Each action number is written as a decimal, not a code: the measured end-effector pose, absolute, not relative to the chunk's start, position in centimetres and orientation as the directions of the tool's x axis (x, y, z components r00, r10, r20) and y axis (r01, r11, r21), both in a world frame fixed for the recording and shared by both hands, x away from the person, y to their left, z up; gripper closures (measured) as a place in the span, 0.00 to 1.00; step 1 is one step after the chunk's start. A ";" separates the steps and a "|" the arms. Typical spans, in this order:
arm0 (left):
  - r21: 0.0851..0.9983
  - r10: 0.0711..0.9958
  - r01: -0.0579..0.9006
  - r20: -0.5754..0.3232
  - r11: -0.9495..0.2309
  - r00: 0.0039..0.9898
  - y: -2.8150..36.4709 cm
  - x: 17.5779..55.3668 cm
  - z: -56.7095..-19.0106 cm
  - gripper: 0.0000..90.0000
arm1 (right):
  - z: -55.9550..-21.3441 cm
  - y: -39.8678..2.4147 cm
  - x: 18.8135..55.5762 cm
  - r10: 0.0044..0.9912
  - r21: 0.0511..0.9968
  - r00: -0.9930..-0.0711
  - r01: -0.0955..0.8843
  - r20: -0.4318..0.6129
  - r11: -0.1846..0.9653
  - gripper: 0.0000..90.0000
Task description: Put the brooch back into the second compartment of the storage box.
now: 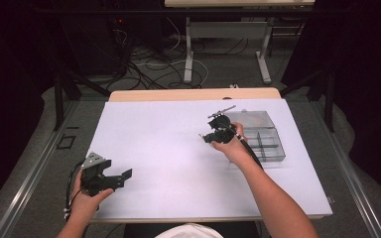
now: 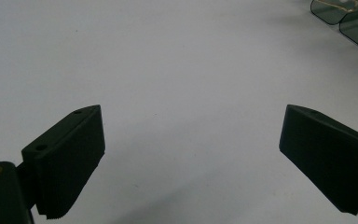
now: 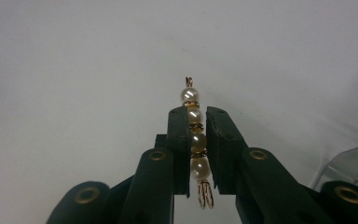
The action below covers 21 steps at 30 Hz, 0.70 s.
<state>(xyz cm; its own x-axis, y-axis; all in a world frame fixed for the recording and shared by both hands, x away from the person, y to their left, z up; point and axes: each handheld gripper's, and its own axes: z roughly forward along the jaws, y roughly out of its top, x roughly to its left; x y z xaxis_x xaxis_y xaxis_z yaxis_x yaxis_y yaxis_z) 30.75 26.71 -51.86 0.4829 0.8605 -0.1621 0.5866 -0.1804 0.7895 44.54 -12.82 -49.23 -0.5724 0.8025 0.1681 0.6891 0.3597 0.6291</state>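
Note:
A short string of pearl beads with gold spacers [image 3: 195,135] is pinched upright between the jaws of my right gripper [image 3: 197,116], one pearl and a wire loop sticking out above the tips. In the high view that right gripper [image 1: 204,137] hovers over the white sheet just left of a clear compartment box [image 1: 265,144]. My left gripper [image 1: 121,177] rests near the table's front left corner, jaws wide apart with nothing between them; its own view shows the spread fingers [image 2: 70,158] over bare white surface [image 2: 177,70].
The clear box [image 2: 349,21] has several compartments and an opened lid [image 1: 250,118] at the right side of the white sheet [image 1: 168,148]. Beyond the far table edge lie cables and another table's legs on the floor.

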 end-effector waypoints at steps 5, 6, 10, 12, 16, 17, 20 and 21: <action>0.792 0.861 0.583 -0.160 -0.179 0.482 26.8 30.7 -51.9 0.07 | -48.9 -14.0 44.6 0.816 0.628 -0.555 0.696 0.163 0.348 0.89; 0.793 0.861 0.581 -0.158 -0.181 0.483 26.8 30.8 -51.9 0.07 | -48.8 -14.2 44.6 0.821 0.627 -0.548 0.699 0.161 0.343 0.89; 0.797 0.865 0.579 -0.158 -0.173 0.476 26.8 30.7 -51.9 0.07 | -48.7 -14.9 44.7 0.827 0.629 -0.541 0.700 0.156 0.339 0.89; 0.797 0.865 0.579 -0.157 -0.174 0.476 26.8 30.7 -51.9 0.07 | -48.6 -15.4 44.7 0.832 0.633 -0.533 0.699 0.153 0.332 0.89; 0.796 0.865 0.579 -0.157 -0.175 0.477 26.8 30.7 -51.9 0.07 | -48.4 -16.4 44.8 0.845 0.635 -0.512 0.707 0.154 0.313 0.89; 0.796 0.864 0.580 -0.158 -0.175 0.477 26.8 30.7 -51.9 0.07 | -48.3 -17.0 44.8 0.848 0.633 -0.509 0.708 0.147 0.315 0.89; 0.796 0.866 0.580 -0.157 -0.174 0.475 26.8 30.7 -51.9 0.07 | -48.3 -17.5 44.9 0.856 0.633 -0.495 0.713 0.149 0.302 0.89; 0.796 0.865 0.580 -0.159 -0.173 0.476 26.8 30.7 -51.9 0.07 | -48.3 -18.1 45.0 0.859 0.635 -0.492 0.711 0.141 0.303 0.89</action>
<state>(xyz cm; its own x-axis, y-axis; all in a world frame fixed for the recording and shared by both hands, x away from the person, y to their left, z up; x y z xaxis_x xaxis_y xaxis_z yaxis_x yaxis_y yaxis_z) 30.74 26.76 -51.92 0.4762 0.8649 -0.1587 0.5799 -0.1732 0.7961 44.95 -18.06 -48.27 -0.4921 0.8590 0.1414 0.7106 0.3026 0.6352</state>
